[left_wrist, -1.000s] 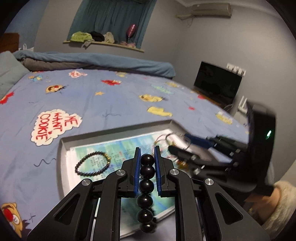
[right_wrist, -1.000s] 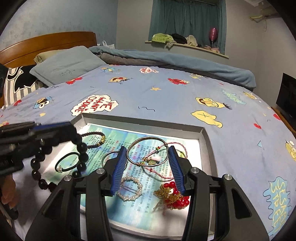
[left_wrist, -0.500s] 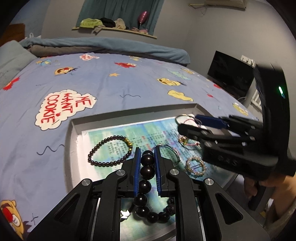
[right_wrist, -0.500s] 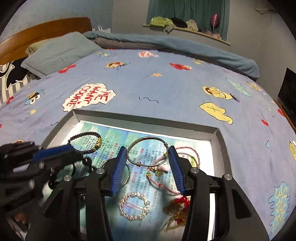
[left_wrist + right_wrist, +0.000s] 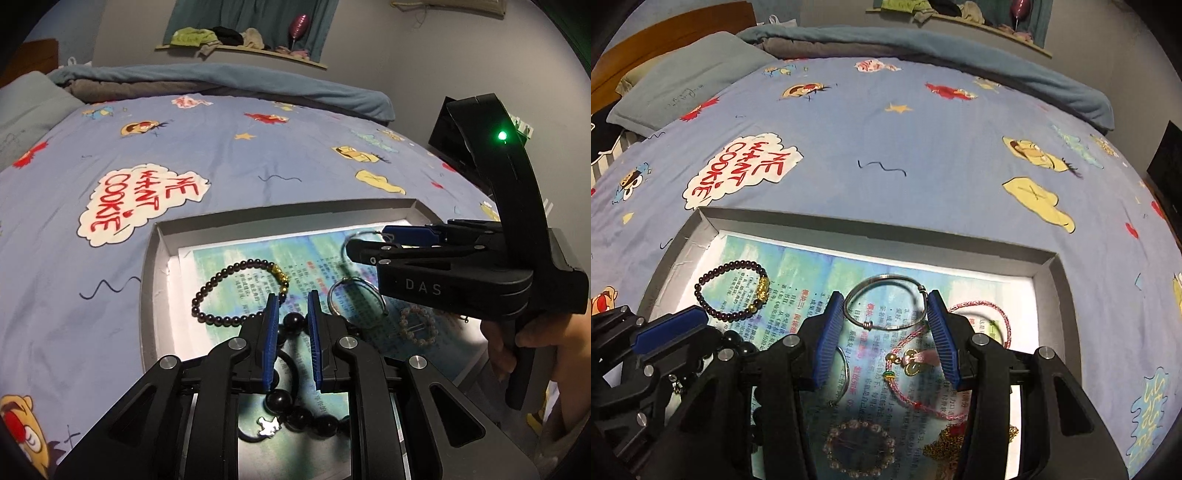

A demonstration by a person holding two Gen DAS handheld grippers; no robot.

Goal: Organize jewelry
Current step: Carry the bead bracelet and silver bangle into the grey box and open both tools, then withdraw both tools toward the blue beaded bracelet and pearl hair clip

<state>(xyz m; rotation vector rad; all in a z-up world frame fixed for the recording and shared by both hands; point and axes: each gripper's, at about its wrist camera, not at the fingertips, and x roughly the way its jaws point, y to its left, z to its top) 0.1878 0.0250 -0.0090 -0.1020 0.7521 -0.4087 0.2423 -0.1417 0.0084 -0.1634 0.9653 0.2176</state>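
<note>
A grey tray lined with a printed sheet lies on the bed and holds jewelry. My left gripper is open just above a big black bead bracelet that lies in the tray. A small dark bead bracelet with gold charm lies just ahead of it, also in the right wrist view. My right gripper is open over a silver bangle, a pink cord bracelet and a pearl bracelet.
The tray sits near the bed's front edge on a blue cartoon sheet. Pillows and a folded blanket lie at the far side. A dark screen stands at the right. A gold and red piece lies under the right gripper.
My left gripper has lowered to the tray and opened, letting go of the big black bead bracelet, which now lies in the tray. My right gripper has moved closer over the silver bangle.
</note>
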